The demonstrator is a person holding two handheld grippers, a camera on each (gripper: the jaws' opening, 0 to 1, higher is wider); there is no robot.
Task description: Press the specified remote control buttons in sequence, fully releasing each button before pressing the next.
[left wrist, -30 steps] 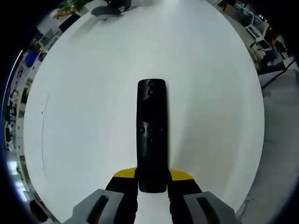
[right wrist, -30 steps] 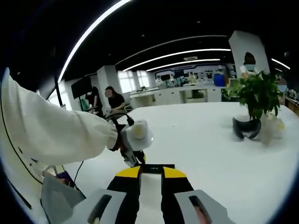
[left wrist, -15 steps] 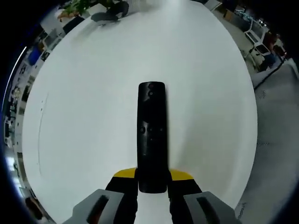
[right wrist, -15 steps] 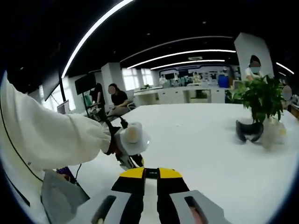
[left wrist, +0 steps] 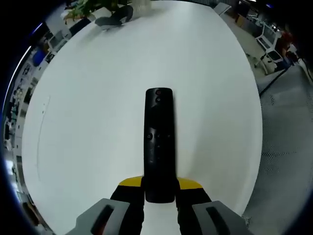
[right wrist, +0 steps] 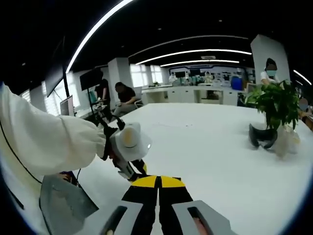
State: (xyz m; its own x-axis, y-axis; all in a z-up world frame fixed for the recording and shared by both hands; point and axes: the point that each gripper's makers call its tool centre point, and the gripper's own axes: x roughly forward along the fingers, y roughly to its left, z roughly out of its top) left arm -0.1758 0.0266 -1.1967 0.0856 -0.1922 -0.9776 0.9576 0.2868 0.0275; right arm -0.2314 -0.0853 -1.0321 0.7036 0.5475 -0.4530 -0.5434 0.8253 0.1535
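A long black remote control [left wrist: 159, 139] with small buttons and a red dot near its far end runs straight ahead in the left gripper view. My left gripper [left wrist: 159, 190] is shut on its near end and holds it above the white table [left wrist: 98, 98]. In the right gripper view, the yellow-tipped jaws of my right gripper [right wrist: 157, 183] are pressed together with nothing between them. The left gripper [right wrist: 129, 164] shows just ahead to the left, at the end of a white sleeve [right wrist: 49, 142].
A potted green plant [right wrist: 276, 103] and a black curved object [right wrist: 261, 137] stand at the far end of the table, also seen as the plant [left wrist: 90, 6] and the black object [left wrist: 115, 17]. The table edge [left wrist: 254, 147] drops to grey floor. People sit at desks behind.
The right gripper's jaws have closed from a narrow gap to touching. The left gripper still holds the remote the same way. Both views have shifted a little.
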